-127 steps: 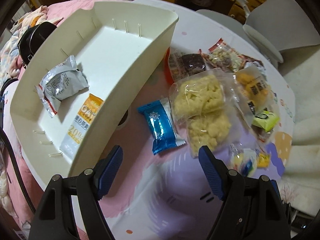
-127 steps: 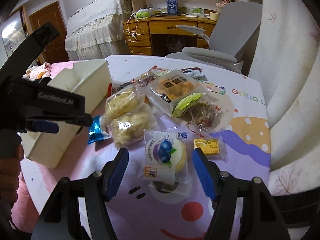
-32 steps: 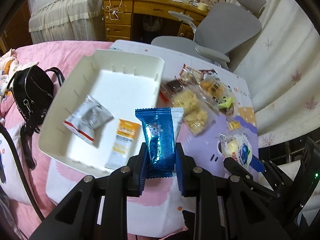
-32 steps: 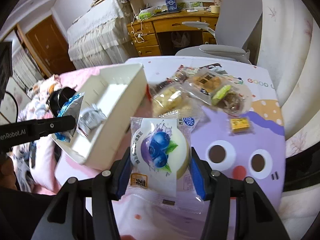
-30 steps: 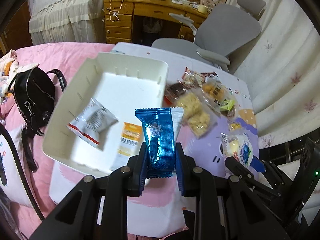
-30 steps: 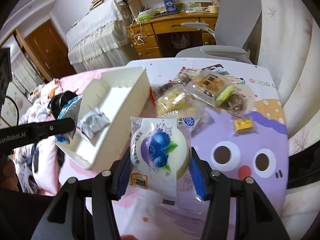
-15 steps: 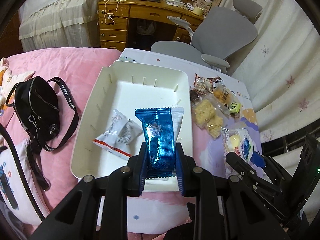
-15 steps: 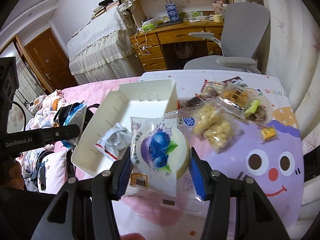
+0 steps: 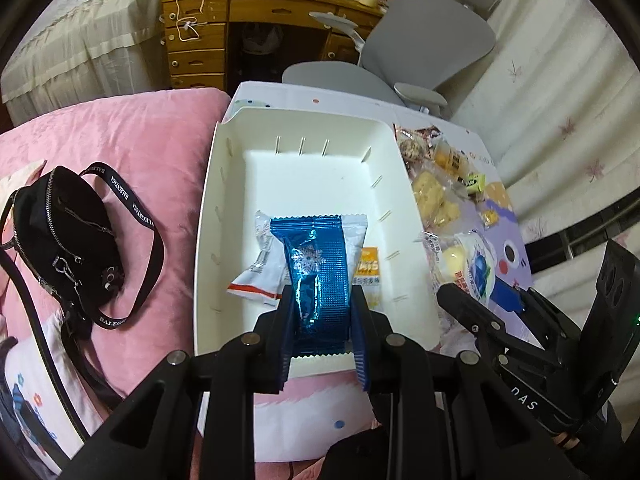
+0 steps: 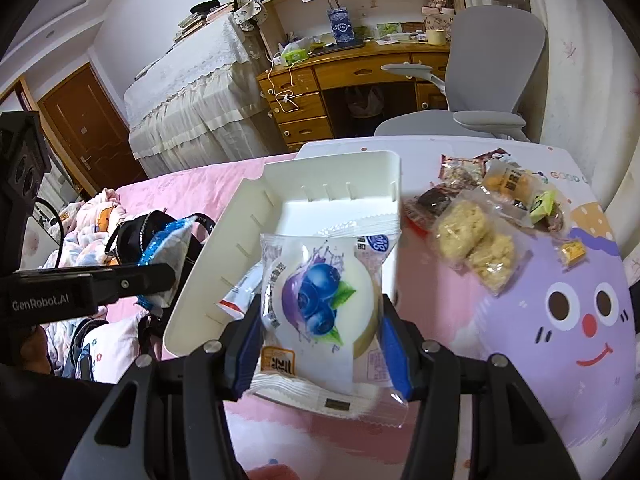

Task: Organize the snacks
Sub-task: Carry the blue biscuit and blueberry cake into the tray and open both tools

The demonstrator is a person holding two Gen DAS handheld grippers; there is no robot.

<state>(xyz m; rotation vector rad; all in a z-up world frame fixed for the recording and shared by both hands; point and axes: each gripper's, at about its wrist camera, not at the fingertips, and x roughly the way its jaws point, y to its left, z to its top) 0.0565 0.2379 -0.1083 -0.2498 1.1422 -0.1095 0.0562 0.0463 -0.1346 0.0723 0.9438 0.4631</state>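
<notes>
My left gripper [image 9: 320, 316] is shut on a blue foil snack packet [image 9: 318, 264], held above the near part of the white bin [image 9: 304, 176]. Inside the bin lie a silver-white packet [image 9: 260, 276] and an orange-and-white packet [image 9: 368, 270], both partly hidden by the blue one. My right gripper [image 10: 320, 344] is shut on a blueberry cake packet [image 10: 320, 300], above the bin's [image 10: 256, 216] near right wall. Each gripper shows in the other's view: the right one [image 9: 472, 280] with its cake, the left one [image 10: 160, 276] with its blue packet [image 10: 168, 248].
Loose snacks lie right of the bin on the cartoon tablecloth: puffed rice cakes [image 10: 476, 240], a yellow cake packet [image 10: 512, 184], a small orange packet [image 10: 572, 252]. A black bag [image 9: 60, 224] rests on the pink bedding left of the bin. A grey chair [image 9: 420, 48] and wooden desk stand behind.
Both grippers, each keeping its packet, have travelled left from over the tablecloth to above the bin. The loose snacks have slid to the right in both views.
</notes>
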